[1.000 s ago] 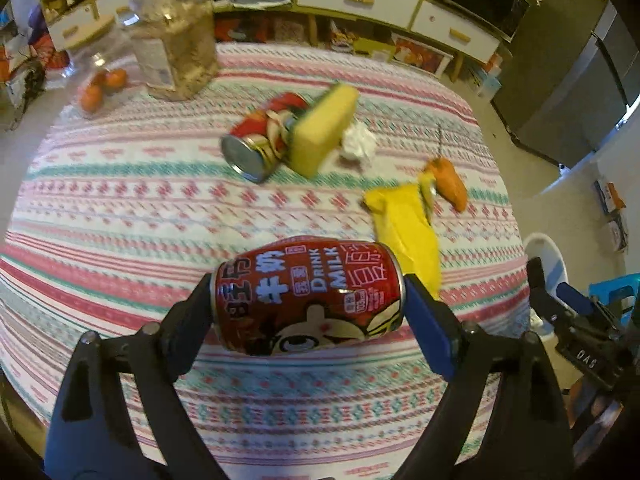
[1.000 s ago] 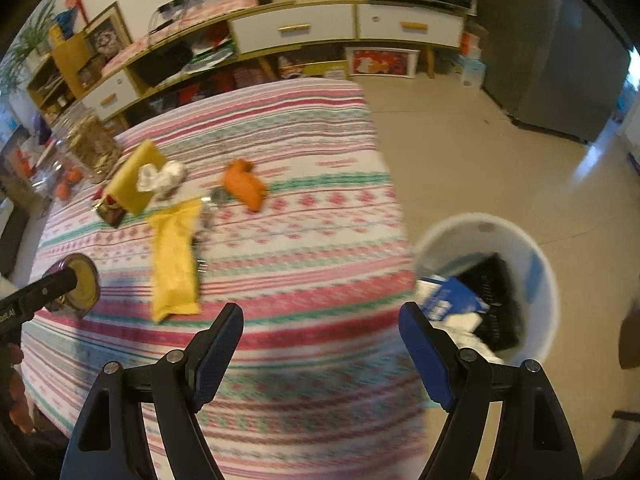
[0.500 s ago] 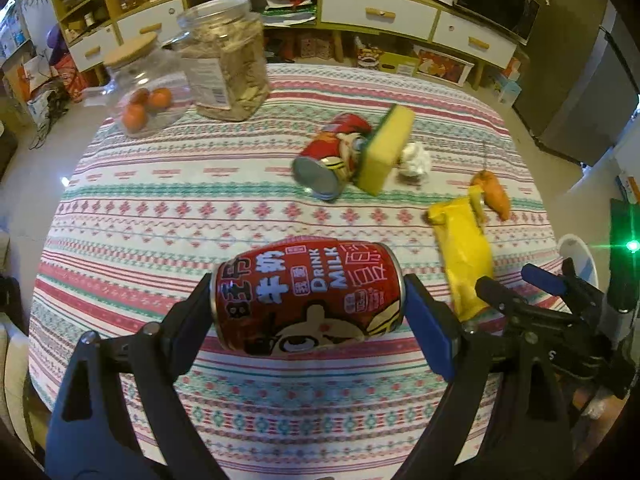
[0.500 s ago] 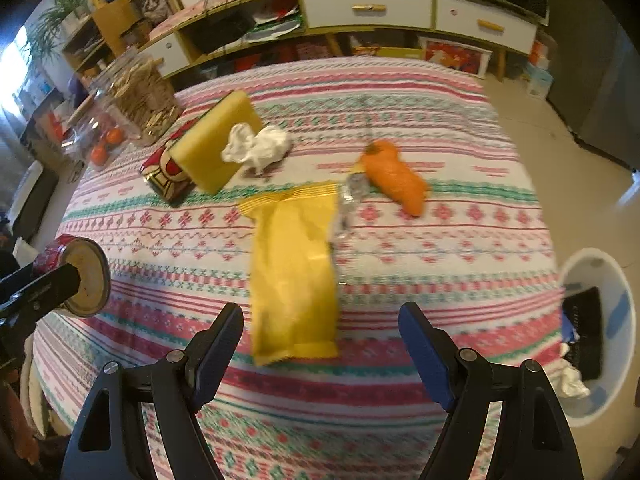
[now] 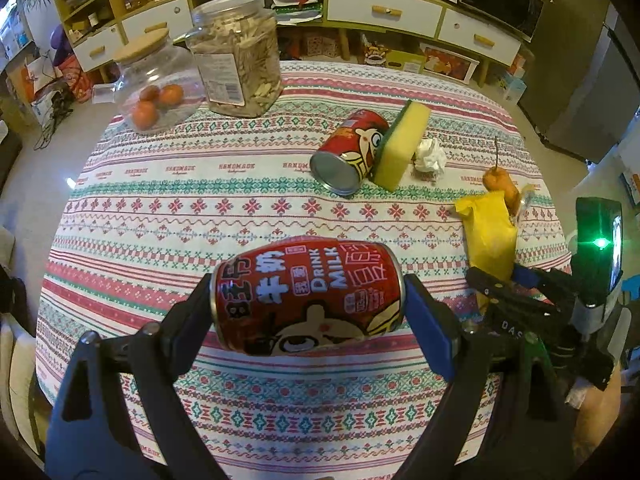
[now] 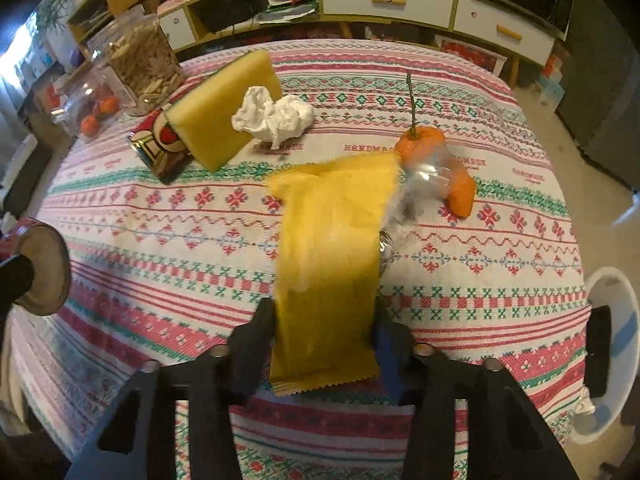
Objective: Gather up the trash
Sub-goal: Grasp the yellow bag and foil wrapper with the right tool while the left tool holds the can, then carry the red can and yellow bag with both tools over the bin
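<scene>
My left gripper (image 5: 308, 304) is shut on a red milk drink can (image 5: 308, 294) and holds it sideways above the striped tablecloth (image 5: 200, 208). My right gripper (image 6: 324, 332) has closed in on the near end of a yellow wrapper (image 6: 332, 248) lying on the cloth; the fingers touch its sides. A second red can (image 5: 352, 152) lies on its side against a yellow sponge (image 5: 402, 146). A crumpled white tissue (image 6: 274, 116) and an orange pepper (image 6: 440, 160) with clear plastic lie further back. The white trash bin (image 6: 612, 344) stands on the floor at the right.
A glass jar with oranges (image 5: 154, 84) and a plastic jar of snacks (image 5: 236, 56) stand at the table's far left. A low cabinet (image 5: 384, 12) with drawers runs along the back wall. The right gripper also shows in the left wrist view (image 5: 516, 292).
My right gripper has swung from the bin to the table, moved up to the yellow wrapper and closed on its near end. My left gripper keeps hold of the can.
</scene>
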A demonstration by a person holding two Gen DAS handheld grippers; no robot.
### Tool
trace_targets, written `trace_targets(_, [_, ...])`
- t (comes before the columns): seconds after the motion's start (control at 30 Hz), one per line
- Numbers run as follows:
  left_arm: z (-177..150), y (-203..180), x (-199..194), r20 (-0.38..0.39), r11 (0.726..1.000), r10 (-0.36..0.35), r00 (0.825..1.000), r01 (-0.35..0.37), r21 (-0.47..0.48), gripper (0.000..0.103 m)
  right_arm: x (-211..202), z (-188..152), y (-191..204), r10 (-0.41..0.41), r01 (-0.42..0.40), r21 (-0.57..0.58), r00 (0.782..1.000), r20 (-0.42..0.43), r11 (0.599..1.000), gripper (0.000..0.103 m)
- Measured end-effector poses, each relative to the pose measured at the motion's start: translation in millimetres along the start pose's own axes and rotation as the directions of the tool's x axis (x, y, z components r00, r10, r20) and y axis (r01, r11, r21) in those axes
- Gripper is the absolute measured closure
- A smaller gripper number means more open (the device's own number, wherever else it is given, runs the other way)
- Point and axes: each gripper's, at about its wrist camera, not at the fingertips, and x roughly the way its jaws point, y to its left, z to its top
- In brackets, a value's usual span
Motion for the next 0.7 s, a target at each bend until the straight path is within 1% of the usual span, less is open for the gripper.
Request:
trace_targets(0.07, [0.3,-3.2,-2.0,0.006,1.0,-0.006,1.0,0.006,0.007,0.013,-4.8,-2.0,-3.4,0.024,-0.024,0.01,1.0,-0.003,1.0,0.063])
trace_targets(0.3, [0.2,-20.1,-9.5,0.026,0.999,-0.03,0.999,0.029,0.04,0.013,-35.3,-11.0,-17.8,0.083,-0.084,0.029,0.996,0.016,0.996,0.064])
trace_targets(0.47, [-0.1,-37.0,-12.3,0.034,0.997,-0.052,0.998,0.05,0.061,0.013,-57.2,-16.8,-30.3,0.074,-0.076,0.037,0.996,0.044,0.996,0.064])
trace_targets(0.57, [-0.1,-52.2,-14.4,0.037,0.995,-0.068,0.997,0.065,0.076,0.013,-67.0,-19.6,-41.0,0.059,-0.062,0.052,0.997,0.058,0.997,0.064])
trace_targets(0.7, [-0.8,-77.7,-20.0,0.048,0.99,-0.106,0.993,0.101,0.099,0.013,-80.5,-27.6,-63.5,0.037,-0.043,0.084,0.997,0.069,0.996,0.064])
